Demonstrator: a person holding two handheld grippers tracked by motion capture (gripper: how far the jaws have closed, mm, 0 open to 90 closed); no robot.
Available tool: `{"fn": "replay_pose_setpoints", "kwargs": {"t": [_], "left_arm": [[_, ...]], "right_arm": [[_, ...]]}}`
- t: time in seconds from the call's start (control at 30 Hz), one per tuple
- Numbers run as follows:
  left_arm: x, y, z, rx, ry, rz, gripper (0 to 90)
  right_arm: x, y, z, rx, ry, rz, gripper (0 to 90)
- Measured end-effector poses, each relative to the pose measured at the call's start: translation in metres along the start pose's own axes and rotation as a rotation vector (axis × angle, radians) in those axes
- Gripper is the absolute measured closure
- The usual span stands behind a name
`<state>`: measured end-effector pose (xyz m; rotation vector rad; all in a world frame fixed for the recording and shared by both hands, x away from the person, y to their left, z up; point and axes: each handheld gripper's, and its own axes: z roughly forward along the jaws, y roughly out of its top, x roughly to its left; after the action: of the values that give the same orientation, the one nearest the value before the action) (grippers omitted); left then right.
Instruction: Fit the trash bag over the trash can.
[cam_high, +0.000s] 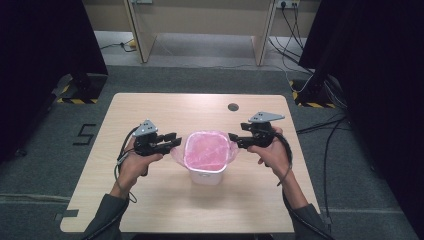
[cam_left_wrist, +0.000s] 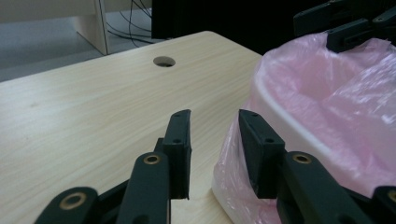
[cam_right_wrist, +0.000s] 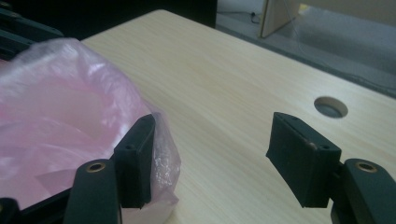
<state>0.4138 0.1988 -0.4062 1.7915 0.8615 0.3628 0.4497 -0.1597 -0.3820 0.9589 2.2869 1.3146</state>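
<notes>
Flanking pink-lined bin (cam_high: 206, 155) — open claws, wooden table (cam_high: 165, 112).

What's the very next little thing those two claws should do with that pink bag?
Probably close both on the bag's overhang. The left gripper and right gripper are open on opposite sides of the white bin, each with one jaw against the loose pink bag folded over the rim, so neither grips the film yet.
</notes>
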Motion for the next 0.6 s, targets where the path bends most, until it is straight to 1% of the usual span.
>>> {"fn": "replay_pose_setpoints", "kwargs": {"t": [0.07, 0.1, 0.13, 0.17, 0.2, 0.23, 0.27, 0.3, 0.33, 0.37, 0.4, 0.43, 0.53, 0.6], "left_arm": [[-0.002, 0.001, 0.000, 0.004, -0.002, 0.008, 64.9], [-0.005, 0.002, 0.002, 0.021, -0.001, 0.028, 64.8], [-0.007, 0.001, 0.004, 0.029, -0.001, 0.034, 64.8], [-0.007, 0.000, 0.006, 0.037, 0.002, 0.032, 64.7], [-0.007, 0.000, 0.006, 0.037, 0.002, 0.032, 64.5], [-0.004, -0.004, 0.010, 0.050, 0.009, 0.027, 64.5], [-0.004, -0.004, 0.010, 0.050, 0.009, 0.027, 64.9], [0.000, -0.009, 0.013, 0.069, 0.019, 0.025, 65.0], [0.000, -0.009, 0.013, 0.069, 0.019, 0.025, 65.0], [0.002, -0.014, 0.015, 0.083, 0.015, 0.018, 64.9], [0.002, -0.014, 0.015, 0.083, 0.015, 0.018, 64.6], [0.002, -0.017, 0.015, 0.085, 0.015, 0.012, 64.4], [0.000, -0.019, 0.014, 0.087, 0.009, 0.015, 63.9], [-0.001, -0.019, 0.014, 0.088, 0.008, 0.021, 63.7]], "right_arm": [[0.001, 0.002, -0.002, 0.007, 0.004, -0.002, 35.6], [0.000, 0.005, 0.000, 0.045, -0.011, -0.022, 35.8], [-0.002, 0.005, 0.002, 0.054, -0.021, -0.016, 35.9], [-0.005, 0.005, 0.005, 0.061, -0.021, -0.006, 36.3], [-0.005, 0.005, 0.005, 0.061, -0.021, -0.006, 36.3], [-0.009, 0.001, 0.010, 0.105, -0.012, 0.037, 35.1], [-0.009, 0.001, 0.010, 0.105, -0.012, 0.037, 35.1], [-0.012, -0.005, 0.016, 0.160, -0.007, 0.029, 34.3], [-0.012, -0.005, 0.016, 0.160, -0.007, 0.029, 34.3], [-0.013, -0.011, 0.018, 0.175, -0.003, 0.027, 34.4], [-0.013, -0.011, 0.018, 0.175, -0.003, 0.027, 34.4], [-0.013, -0.015, 0.019, 0.160, 0.016, 0.038, 34.4], [-0.014, -0.014, 0.015, 0.121, 0.046, 0.056, 34.4], [-0.014, -0.012, 0.013, 0.111, 0.045, 0.061, 34.3]]}}
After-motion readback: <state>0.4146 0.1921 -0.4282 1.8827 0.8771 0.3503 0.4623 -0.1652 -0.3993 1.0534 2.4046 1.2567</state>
